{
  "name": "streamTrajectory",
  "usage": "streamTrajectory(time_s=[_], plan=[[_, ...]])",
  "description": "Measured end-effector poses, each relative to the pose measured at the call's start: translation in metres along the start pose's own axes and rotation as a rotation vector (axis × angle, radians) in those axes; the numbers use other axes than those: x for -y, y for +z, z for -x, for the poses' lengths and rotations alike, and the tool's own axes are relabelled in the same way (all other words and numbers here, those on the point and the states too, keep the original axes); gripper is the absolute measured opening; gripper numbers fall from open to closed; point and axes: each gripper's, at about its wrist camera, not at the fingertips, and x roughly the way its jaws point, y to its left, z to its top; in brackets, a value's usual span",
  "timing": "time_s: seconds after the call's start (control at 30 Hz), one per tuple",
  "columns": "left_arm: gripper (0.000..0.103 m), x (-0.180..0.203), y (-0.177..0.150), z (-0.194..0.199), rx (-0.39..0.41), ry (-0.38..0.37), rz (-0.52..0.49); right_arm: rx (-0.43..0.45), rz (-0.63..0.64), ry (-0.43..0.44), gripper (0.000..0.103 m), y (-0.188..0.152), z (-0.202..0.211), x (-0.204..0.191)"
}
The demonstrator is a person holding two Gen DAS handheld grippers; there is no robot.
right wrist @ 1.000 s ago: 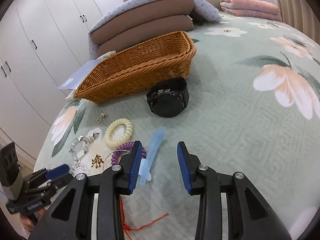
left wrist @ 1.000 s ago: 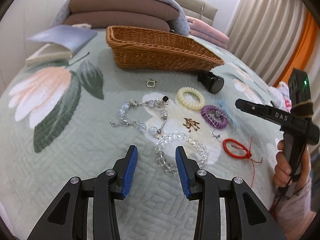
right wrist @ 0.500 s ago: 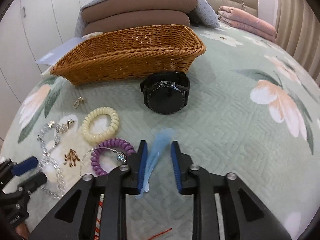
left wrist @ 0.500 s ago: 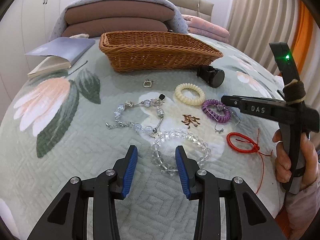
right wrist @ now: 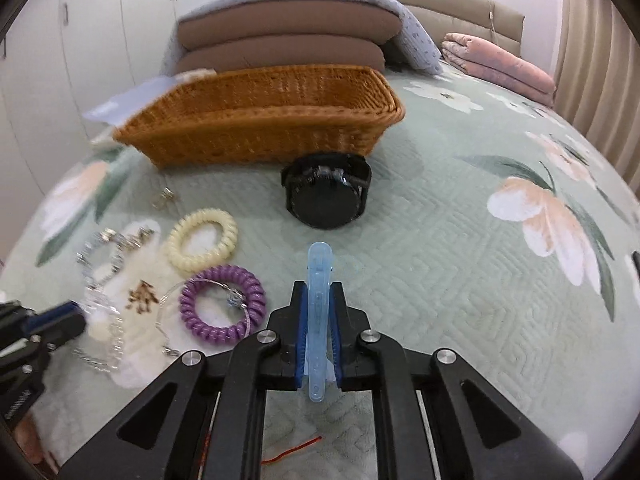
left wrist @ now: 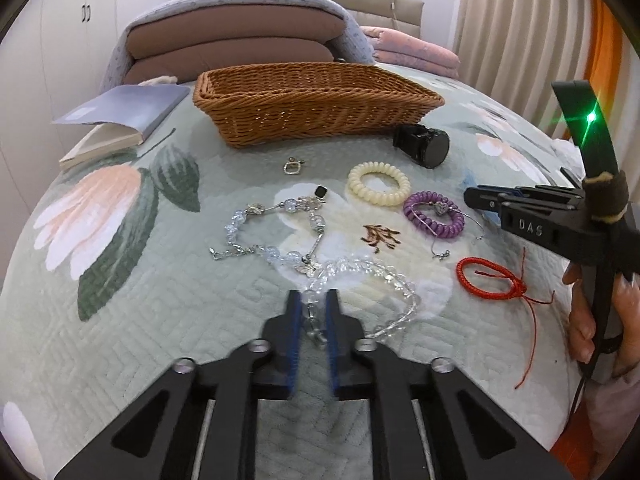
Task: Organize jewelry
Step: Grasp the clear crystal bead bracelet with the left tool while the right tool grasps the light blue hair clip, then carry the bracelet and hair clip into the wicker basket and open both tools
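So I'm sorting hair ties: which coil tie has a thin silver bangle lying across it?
The purple coil tie; the cream coil tie beside it lies bare.

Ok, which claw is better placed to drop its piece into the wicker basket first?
Right, probably. The right claw holds the blue hair clip pointing straight at the wicker basket; the left claw pinches a clear bead bracelet trailing on the quilt.

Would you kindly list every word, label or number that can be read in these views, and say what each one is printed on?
"DAS": raised letters on the black body of the right gripper, seen from the left wrist view.
Lettering on the left gripper body, at the right wrist view's lower left edge: too blurred to read.
Nothing else legible.
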Motion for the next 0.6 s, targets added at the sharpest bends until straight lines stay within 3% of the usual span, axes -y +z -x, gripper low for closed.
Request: streamTrajectory(time_s=[0.17, 0.27, 0.43, 0.6], plan=[[0.007, -0.003, 0.001, 0.007, 0.028, -0.015, 0.021, 0.08, -0.001, 0.057, 0.012, 0.005, 0.018, -0.004], [0.007, -0.008, 0.004, 0.023, 0.096, -0.079, 0.053, 0.121, 0.002, 0.083, 0.012, 0.009, 0.029, -0.008], [0.007, -0.009, 0.014, 0.05, 0.186, -0.106, 0.053, 0.165, 0.027, 0.098, 0.012, 0.011, 0.039, -0.015], [0.007, -0.021, 0.018, 0.055, 0.179, -0.111, 0.077, 0.171, 0.021, 0.099, 0.012, 0.011, 0.042, -0.014]])
